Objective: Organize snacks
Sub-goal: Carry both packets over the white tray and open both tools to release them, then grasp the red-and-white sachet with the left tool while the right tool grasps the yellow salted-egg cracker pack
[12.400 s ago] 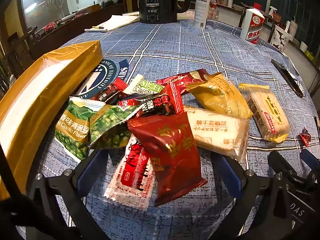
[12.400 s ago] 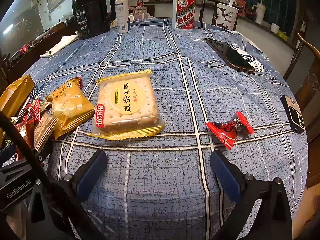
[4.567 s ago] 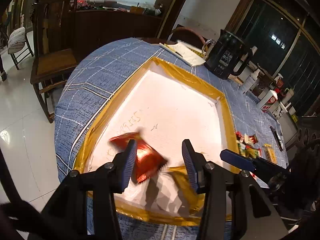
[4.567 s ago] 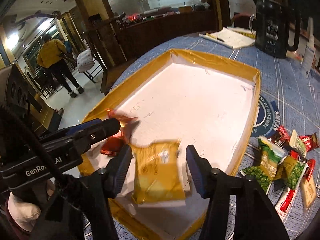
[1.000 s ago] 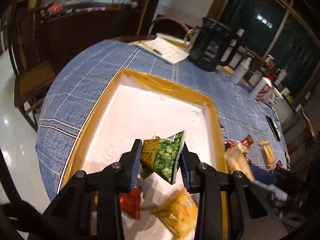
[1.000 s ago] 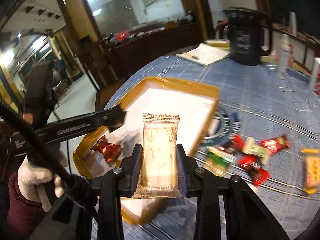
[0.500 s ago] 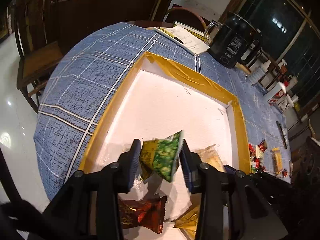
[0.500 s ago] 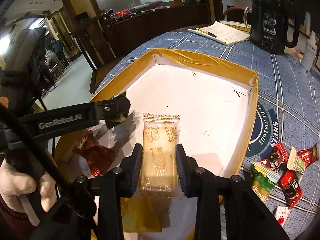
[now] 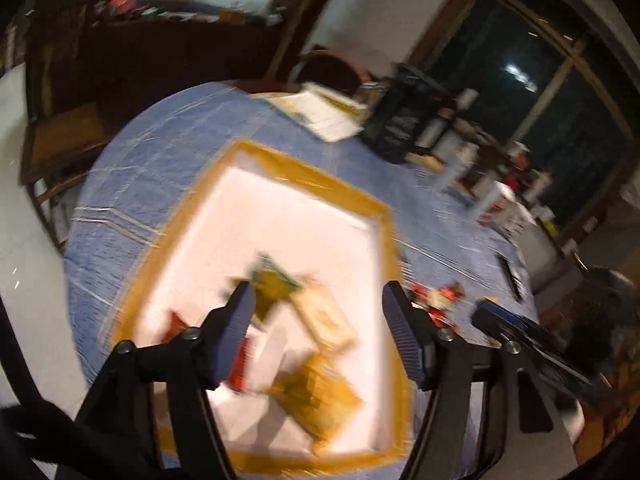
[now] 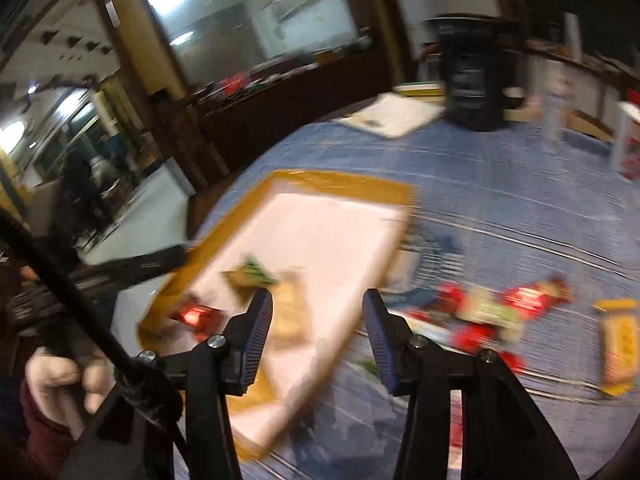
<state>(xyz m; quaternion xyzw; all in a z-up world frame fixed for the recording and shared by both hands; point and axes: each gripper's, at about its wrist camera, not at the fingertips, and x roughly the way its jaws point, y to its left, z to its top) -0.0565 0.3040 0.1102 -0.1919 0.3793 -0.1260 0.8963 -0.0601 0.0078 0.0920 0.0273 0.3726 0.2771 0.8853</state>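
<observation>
Left wrist view: left gripper (image 9: 320, 316) wide apart, empty, above the tray (image 9: 320, 184); right gripper (image 10: 318, 320) likewise. Blur leaves no label readable.

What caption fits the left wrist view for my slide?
Open left claw above the tray holding four snack packets.

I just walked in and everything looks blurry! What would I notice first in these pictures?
Your eye lands first on the big white box with yellow-taped edges on the blue checked tablecloth, with snack packets dropped in its near end. Next come both grippers, left and right, wide open and empty. To the right of the box a pile of red and green snacks waits on the cloth.
</observation>
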